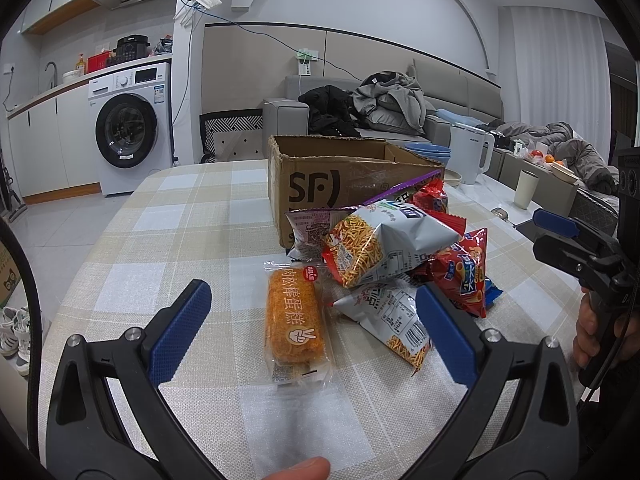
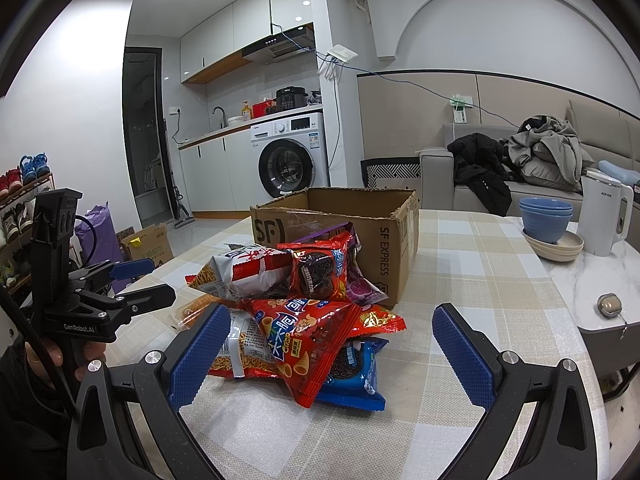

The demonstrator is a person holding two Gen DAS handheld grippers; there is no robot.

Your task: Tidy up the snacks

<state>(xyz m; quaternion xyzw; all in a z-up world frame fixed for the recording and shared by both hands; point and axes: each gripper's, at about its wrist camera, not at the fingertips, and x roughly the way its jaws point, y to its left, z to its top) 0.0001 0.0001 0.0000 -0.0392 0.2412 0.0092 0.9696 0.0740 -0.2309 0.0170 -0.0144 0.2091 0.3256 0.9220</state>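
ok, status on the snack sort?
Left gripper open over cake pack. Right gripper open at snack pile. Box behind the pile, nothing blocking.

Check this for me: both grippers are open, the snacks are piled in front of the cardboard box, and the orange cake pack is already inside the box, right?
Not quite. The orange cake pack lies on the tablecloth between the left gripper's open jaws, outside the cardboard box, as the left wrist view shows. The rest holds.

Right claw [image 2: 332, 356] open — snack pile [image 2: 304, 308] before cardboard box [image 2: 384, 232].
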